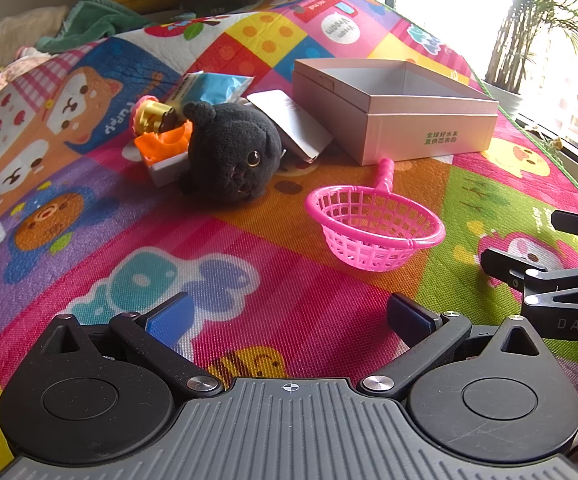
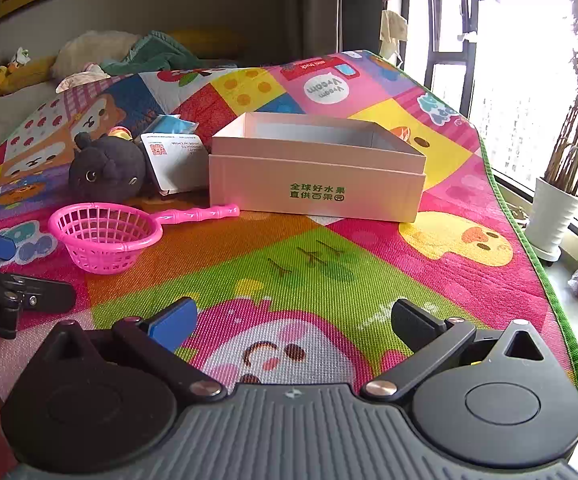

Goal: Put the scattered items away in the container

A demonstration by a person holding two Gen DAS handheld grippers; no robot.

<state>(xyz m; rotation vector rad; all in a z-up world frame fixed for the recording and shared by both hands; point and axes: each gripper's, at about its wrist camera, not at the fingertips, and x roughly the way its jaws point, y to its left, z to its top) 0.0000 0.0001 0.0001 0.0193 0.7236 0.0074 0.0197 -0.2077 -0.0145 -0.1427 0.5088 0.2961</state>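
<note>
Left wrist: left gripper (image 1: 289,316) and right gripper (image 2: 293,320) both agape, empty; pink strainer (image 1: 373,232) beside open box (image 1: 393,120), perhaps touching.

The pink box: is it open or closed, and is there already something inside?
Open: the pink box has no lid on top and its inner walls show. No item is visible inside, though its floor is hidden in both views.
</note>
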